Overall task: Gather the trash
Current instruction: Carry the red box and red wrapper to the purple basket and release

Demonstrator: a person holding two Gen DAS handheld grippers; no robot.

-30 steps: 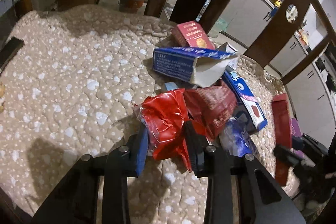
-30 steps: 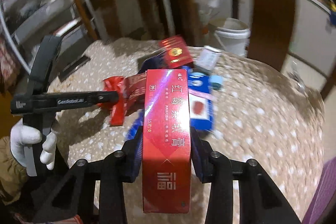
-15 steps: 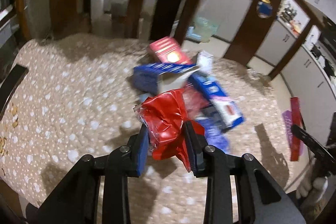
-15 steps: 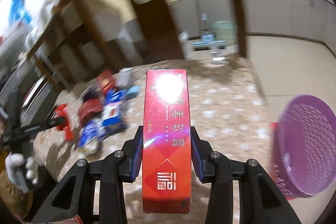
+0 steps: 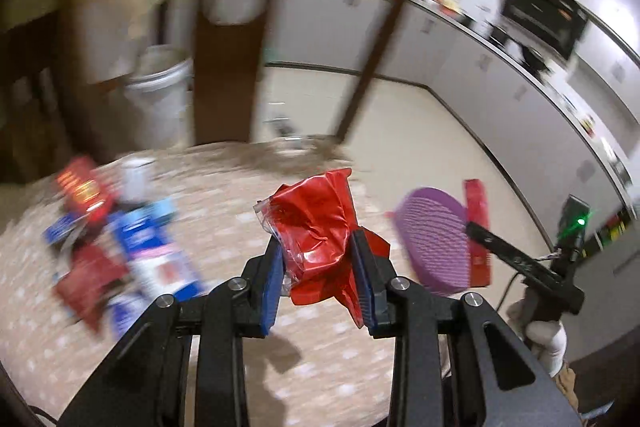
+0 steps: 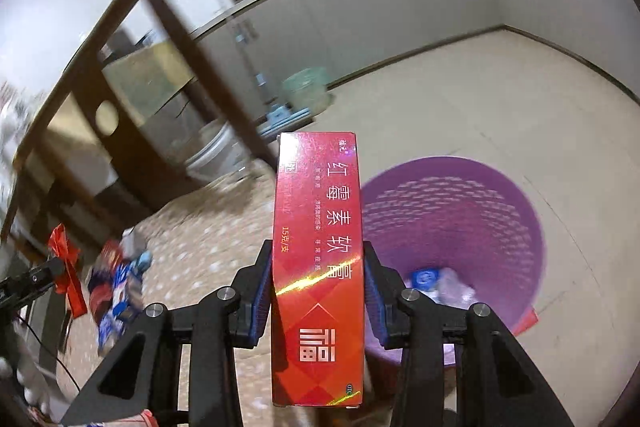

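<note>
Wrapper (image 5: 316, 239) and red box (image 6: 318, 267), both clamped, now near purple basket (image 6: 500, 211).

On the long red cardboard box (image 6: 318, 267), large white Chinese characters "红霉素软膏" are printed along its length. Beside them, in yellow, "15克/支" is read, and a big white "福" in a squared style is set near the box's lower end. A small "OTC" mark is seen at its bottom corner. Smaller lines of print there are too fine to be read. Lettering elsewhere is blurred.
</note>
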